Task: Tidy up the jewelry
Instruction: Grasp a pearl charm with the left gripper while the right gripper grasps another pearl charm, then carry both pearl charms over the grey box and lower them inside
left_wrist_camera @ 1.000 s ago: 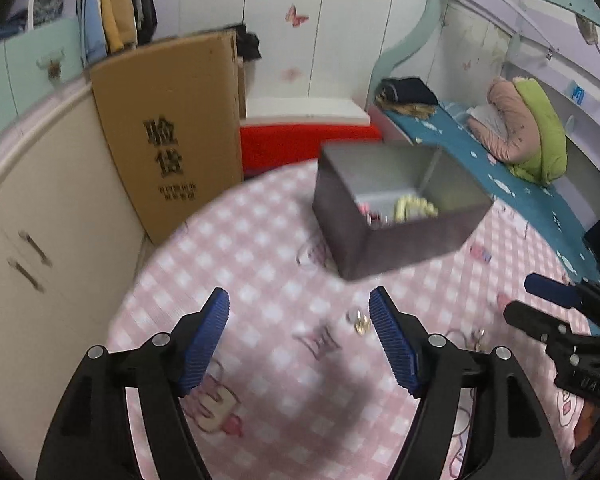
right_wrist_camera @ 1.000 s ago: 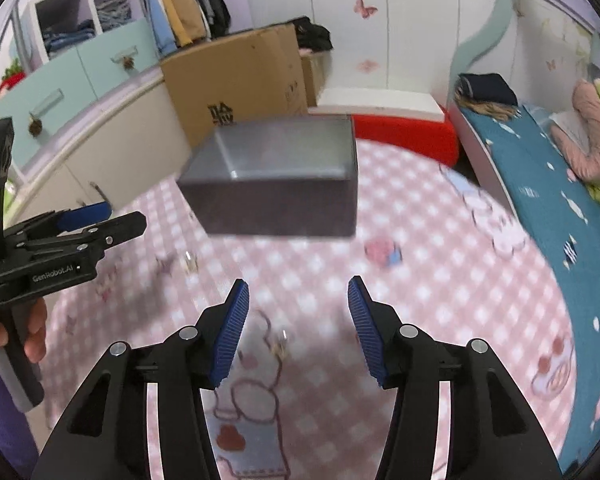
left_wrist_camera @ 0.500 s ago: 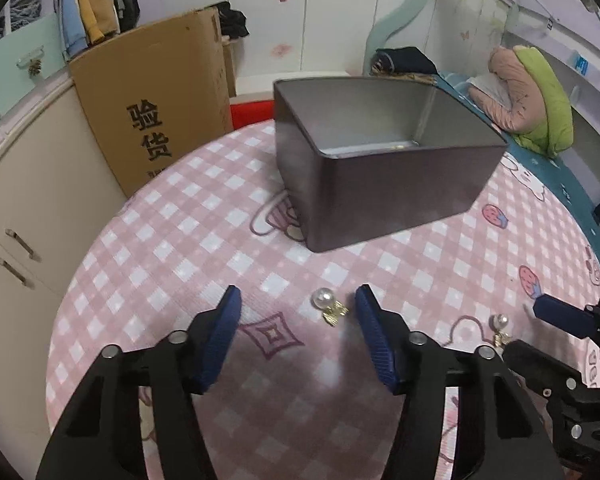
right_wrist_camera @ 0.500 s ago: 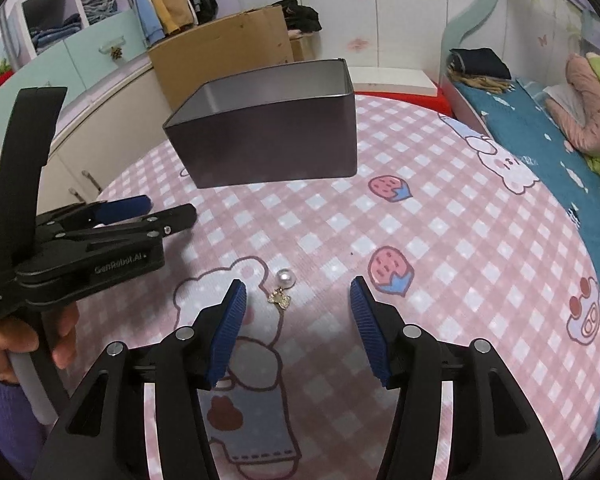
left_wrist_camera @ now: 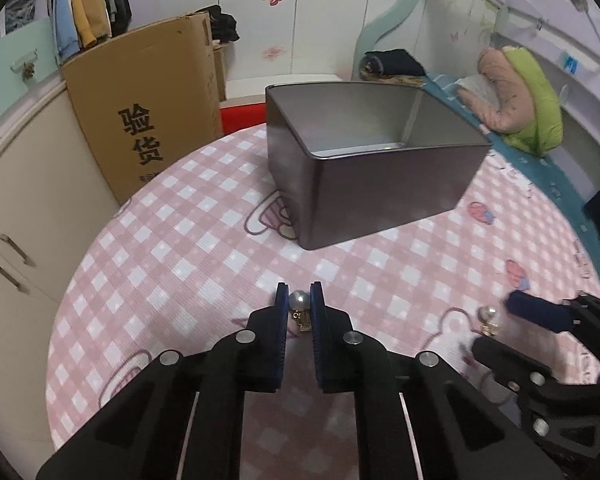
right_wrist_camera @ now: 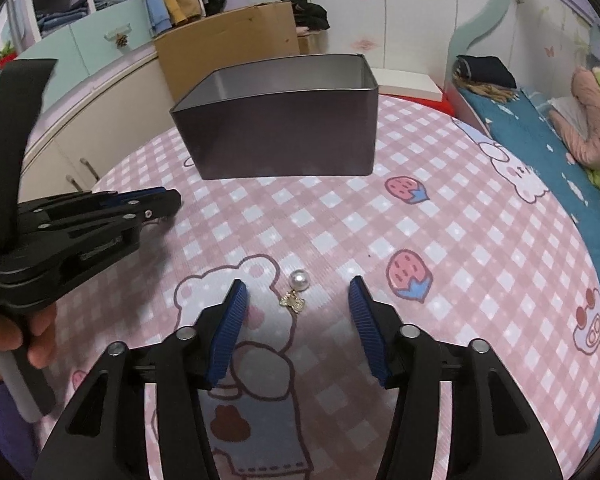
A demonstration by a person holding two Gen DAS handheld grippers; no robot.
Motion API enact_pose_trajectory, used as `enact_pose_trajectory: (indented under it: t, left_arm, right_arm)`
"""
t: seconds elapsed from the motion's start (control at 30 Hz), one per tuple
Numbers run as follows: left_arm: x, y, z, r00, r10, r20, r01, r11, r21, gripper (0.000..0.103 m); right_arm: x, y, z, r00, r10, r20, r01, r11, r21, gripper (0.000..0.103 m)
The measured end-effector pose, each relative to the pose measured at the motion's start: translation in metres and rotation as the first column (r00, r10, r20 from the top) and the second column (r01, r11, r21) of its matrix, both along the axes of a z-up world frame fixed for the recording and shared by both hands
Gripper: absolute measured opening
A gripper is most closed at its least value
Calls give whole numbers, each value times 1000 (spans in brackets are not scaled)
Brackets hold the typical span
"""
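My left gripper (left_wrist_camera: 299, 304) is shut on a pearl earring (left_wrist_camera: 299, 302) with a gold charm, down at the pink checked tablecloth. My right gripper (right_wrist_camera: 298, 300) is open, low over the cloth, with a second pearl earring (right_wrist_camera: 300, 280) and its gold charm lying between its fingers. That second earring also shows in the left wrist view (left_wrist_camera: 487, 314) beside the right gripper's fingertips (left_wrist_camera: 532, 312). The left gripper shows closed at the left of the right wrist view (right_wrist_camera: 168, 204). A dark grey open tin box (left_wrist_camera: 380, 184) stands behind on the table (right_wrist_camera: 292, 136).
The round table (left_wrist_camera: 148, 264) has a pink checked cloth with cartoon prints. A cardboard box (left_wrist_camera: 140, 112) leans behind it at the left, by cream cabinets (left_wrist_camera: 16, 208). A bed (right_wrist_camera: 540, 128) with bedding runs along the right.
My left gripper has closed on the pearl earring that lay between its fingers. My right gripper has moved lower and closer to the second earring, still open.
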State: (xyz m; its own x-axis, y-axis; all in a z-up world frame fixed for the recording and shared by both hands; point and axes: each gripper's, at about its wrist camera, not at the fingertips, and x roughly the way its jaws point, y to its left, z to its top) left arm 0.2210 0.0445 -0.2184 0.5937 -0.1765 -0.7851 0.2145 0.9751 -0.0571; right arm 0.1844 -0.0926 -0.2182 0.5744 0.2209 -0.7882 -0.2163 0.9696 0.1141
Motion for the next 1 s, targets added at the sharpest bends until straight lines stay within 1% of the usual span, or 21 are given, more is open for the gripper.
enact_pose_trajectory:
  t: [0.07,0.2,0.27,0.3,0.37,0.53,0.63,0.83,1.0]
  left_arm:
    - [-4,1,4,1000,-8,12,8,1000,-5,9]
    - [-13,5,11,999,-22,26,23,999,-38,9]
    - [-16,4,14,999,-27,32,29,999,-40,9]
    - [-17,4,15,999,-30,35,32,999,-43,9]
    - [-19,3,18,999,-35,38,37,998,-45,9]
    - [-21,-1,22,998,-41,46,44,998,-48,9]
    - [-22,-3,27,997,-48,55,51,997,-54,9]
    - [-25,-8,49,991,-79,112,88,993,-82,9]
    - [-15,-15,77,981,-95,171,114,988,-103,9]
  right_arm:
    - [1,-1,0,1000,2,1,-2,1000,-1,40]
    - [3,2,0,1000,8,8,-8,1000,-22,28]
    - [3,3,0,1000,11,12,-10,999,-35,19]
    - [4,3,-1,1000,11,13,-11,999,-39,18]
    - [6,2,-1,1000,13,10,-13,999,-32,12]
    - [5,-3,1,1000,25,9,-25,1000,-17,12]
    - [3,-7,9,999,28,28,-28,1000,-5,12]
    - [6,-20,47,994,29,107,-33,999,29,12]
    - [24,-29,81,986,28,164,-39,997,62,12]
